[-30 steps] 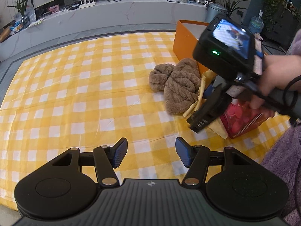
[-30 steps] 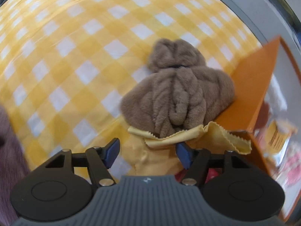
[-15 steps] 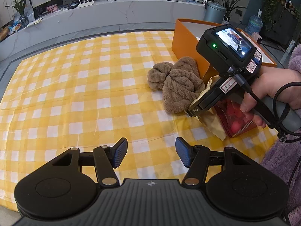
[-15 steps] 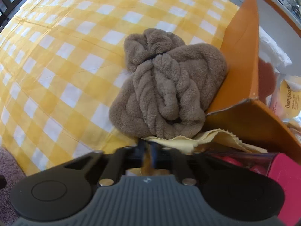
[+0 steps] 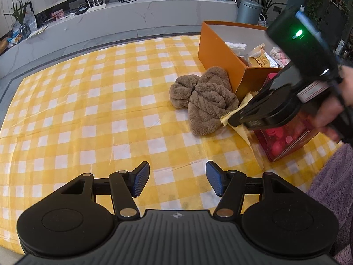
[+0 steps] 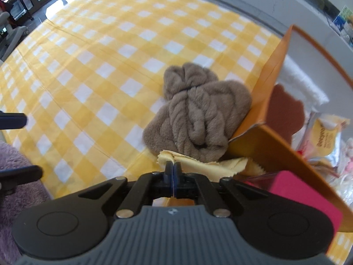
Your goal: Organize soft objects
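since a second ago the right gripper [image 6: 173,170] has gone from spread jaws to clenched, and its pads now pinch the near edge of the yellow cloth [image 6: 205,165]; it has also lifted a little, so the pinched edge of the cloth rides up off the checked tablecloth [image 5: 88,110] instead of lying flat. in the left wrist view the same gripper [image 5: 231,119] comes in from 3 o'clock, tilted steeply down, with a corner of the cloth [image 5: 248,134] poking out at its tip and the rest trailing down toward 5 o'clock.

by size: the yellow-and-white tablecloth fills most of both views. the orange box [image 5: 220,50] sits at 1 o'clock, open, with packets inside. the brown plush towel [image 5: 207,101], bunched and twisted, lies unmoved against the box's near corner, at 12 o'clock from the pinched cloth and overlapping its far edge. a clear container of pink pieces [image 5: 284,137] stands just beside the box, at 3 o'clock, partly behind the right gripper.

the left gripper [image 5: 176,180] is unchanged: jaws released and wide, nothing between them, hanging over bare tablecloth at 6 o'clock.
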Demonstrator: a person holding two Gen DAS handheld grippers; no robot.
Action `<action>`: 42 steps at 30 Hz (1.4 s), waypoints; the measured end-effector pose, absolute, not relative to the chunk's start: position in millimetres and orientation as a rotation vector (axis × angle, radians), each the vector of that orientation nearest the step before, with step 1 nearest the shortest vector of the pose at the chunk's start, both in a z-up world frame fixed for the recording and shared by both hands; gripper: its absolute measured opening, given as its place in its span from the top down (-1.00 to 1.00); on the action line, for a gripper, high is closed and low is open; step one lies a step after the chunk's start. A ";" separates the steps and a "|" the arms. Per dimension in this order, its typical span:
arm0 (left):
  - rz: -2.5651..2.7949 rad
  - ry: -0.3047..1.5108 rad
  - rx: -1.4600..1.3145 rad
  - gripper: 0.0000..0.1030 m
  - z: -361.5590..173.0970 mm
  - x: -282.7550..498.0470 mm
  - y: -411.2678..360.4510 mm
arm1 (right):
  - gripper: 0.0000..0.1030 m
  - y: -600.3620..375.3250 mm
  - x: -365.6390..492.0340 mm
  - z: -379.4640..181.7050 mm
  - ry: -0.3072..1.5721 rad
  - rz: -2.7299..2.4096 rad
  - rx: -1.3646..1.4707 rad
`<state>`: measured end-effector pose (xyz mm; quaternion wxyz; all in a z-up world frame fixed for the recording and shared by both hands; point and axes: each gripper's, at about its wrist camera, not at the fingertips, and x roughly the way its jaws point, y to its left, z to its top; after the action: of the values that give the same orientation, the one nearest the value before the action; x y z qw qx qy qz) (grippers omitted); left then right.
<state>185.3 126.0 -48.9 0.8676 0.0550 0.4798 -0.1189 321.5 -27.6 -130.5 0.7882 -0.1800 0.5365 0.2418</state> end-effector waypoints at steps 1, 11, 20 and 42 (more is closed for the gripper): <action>-0.250 1.003 0.117 -0.36 -48.8 185.9 124.8 | 1.00 -29.5 322.3 -125.8 1.146 0.524 -0.389; -0.269 1.000 0.140 -0.34 -48.5 197.3 113.0 | 1.00 -43.0 334.8 -78.9 1.049 0.551 -0.337; -0.301 0.951 0.181 -0.34 -42.0 227.6 94.4 | 1.00 -51.2 354.9 -19.5 0.894 0.543 -0.283; -0.292 1.021 0.208 -0.34 -68.3 252.2 95.5 | 0.06 -5.5 369.5 -105.5 0.953 0.692 -0.800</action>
<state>252.2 95.5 -68.3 0.8573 0.0989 0.4858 -0.1388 369.5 -5.5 -105.5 0.7571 -0.3673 0.4372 0.3174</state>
